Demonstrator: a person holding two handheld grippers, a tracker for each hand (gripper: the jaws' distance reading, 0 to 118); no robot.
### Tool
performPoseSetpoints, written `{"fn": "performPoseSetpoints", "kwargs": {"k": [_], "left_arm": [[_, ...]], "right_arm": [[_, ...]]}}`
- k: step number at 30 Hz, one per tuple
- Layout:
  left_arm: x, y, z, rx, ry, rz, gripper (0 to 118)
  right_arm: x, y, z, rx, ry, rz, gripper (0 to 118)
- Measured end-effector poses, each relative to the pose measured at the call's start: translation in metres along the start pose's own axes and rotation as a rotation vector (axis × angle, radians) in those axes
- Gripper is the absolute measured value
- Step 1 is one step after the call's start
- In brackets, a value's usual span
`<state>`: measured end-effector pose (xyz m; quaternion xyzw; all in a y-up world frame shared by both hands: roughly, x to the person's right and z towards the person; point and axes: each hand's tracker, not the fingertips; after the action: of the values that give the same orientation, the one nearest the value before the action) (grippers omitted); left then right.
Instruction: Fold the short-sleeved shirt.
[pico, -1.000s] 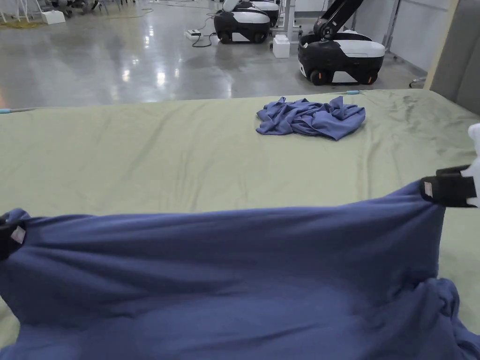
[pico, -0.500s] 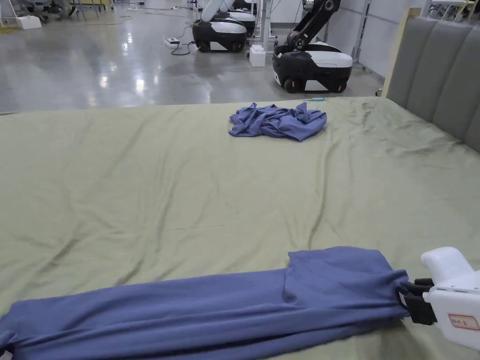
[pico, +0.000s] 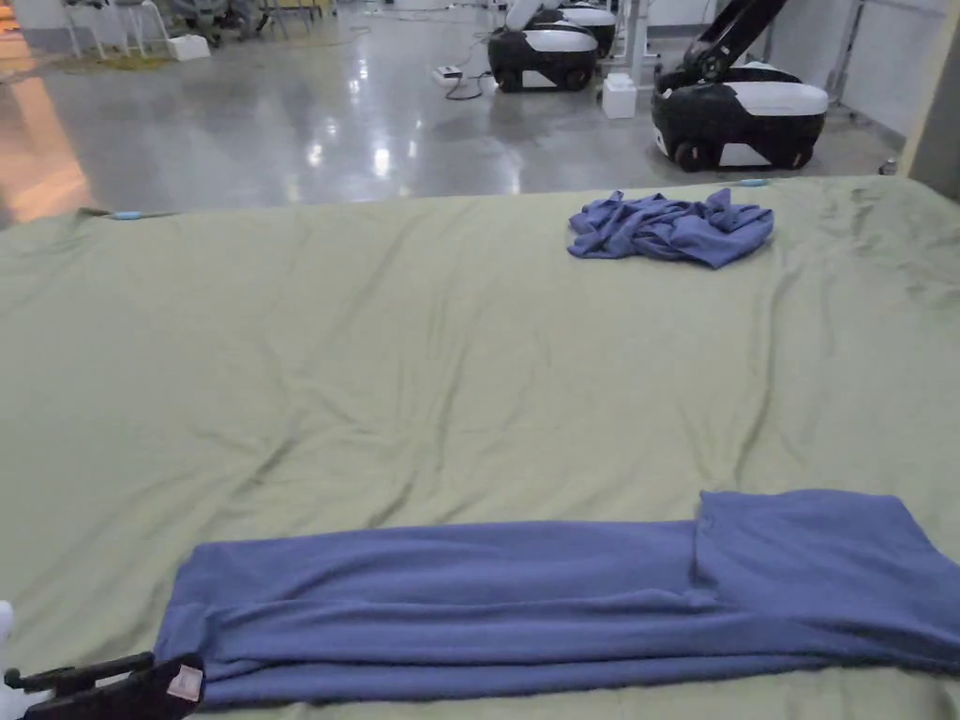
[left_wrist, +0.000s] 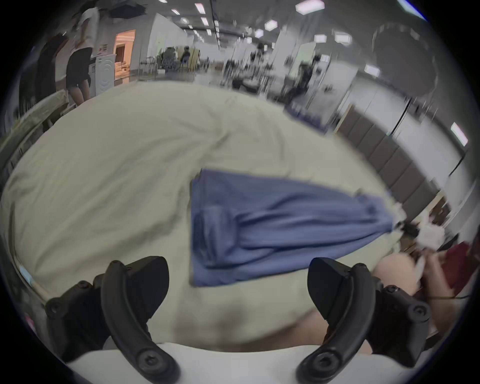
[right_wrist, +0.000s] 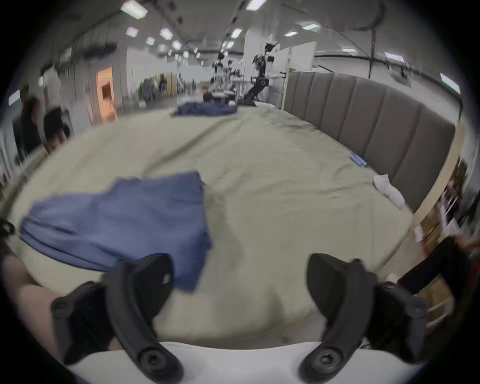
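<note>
Let go at both ends since half a second ago: folded blue shirt (pico: 562, 600) now lying free as a long band across the near edge of the green bed (pico: 422, 375). Left gripper (left_wrist: 237, 283) just off its left end, jaws spread. Right gripper (right_wrist: 239, 283) near the right end, jaws spread. Crumpled blue garment (pico: 670, 228) far right.
</note>
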<state>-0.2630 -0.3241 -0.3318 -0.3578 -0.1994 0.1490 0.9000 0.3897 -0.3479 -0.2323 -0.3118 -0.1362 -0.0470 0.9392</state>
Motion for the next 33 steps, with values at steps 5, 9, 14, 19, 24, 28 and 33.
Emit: {"fn": "performPoseSetpoints", "kwargs": {"k": [5, 9, 14, 19, 24, 28, 33], "left_arm": [[0.006, -0.002, 0.062, 0.106, -0.083, 0.058, 0], [-0.031, 0.008, 0.049, 0.022, -0.234, 0.165, 0], [-0.124, 0.035, -0.024, -0.152, -0.400, 0.363, 10], [-0.185, 0.040, -0.086, -0.269, -0.478, 0.555, 118], [-0.172, 0.056, -0.109, -0.284, -0.524, 0.502, 118], [-0.148, 0.061, -0.136, -0.327, -0.550, 0.474, 118], [-0.129, 0.069, -0.154, -0.374, -0.566, 0.492, 118]], "right_arm": [[-0.045, -0.002, 0.081, 0.202, 0.107, 0.009, 11], [-0.087, 0.012, 0.111, 0.241, 0.176, 0.139, 8], [-0.126, 0.040, 0.128, 0.252, 0.253, 0.206, 8], [-0.147, 0.059, 0.134, 0.287, 0.247, 0.249, 8], [-0.160, 0.063, 0.128, 0.281, 0.264, 0.257, 8], [-0.169, 0.065, 0.115, 0.254, 0.289, 0.265, 8], [-0.177, 0.067, 0.108, 0.247, 0.325, 0.276, 8]]}}
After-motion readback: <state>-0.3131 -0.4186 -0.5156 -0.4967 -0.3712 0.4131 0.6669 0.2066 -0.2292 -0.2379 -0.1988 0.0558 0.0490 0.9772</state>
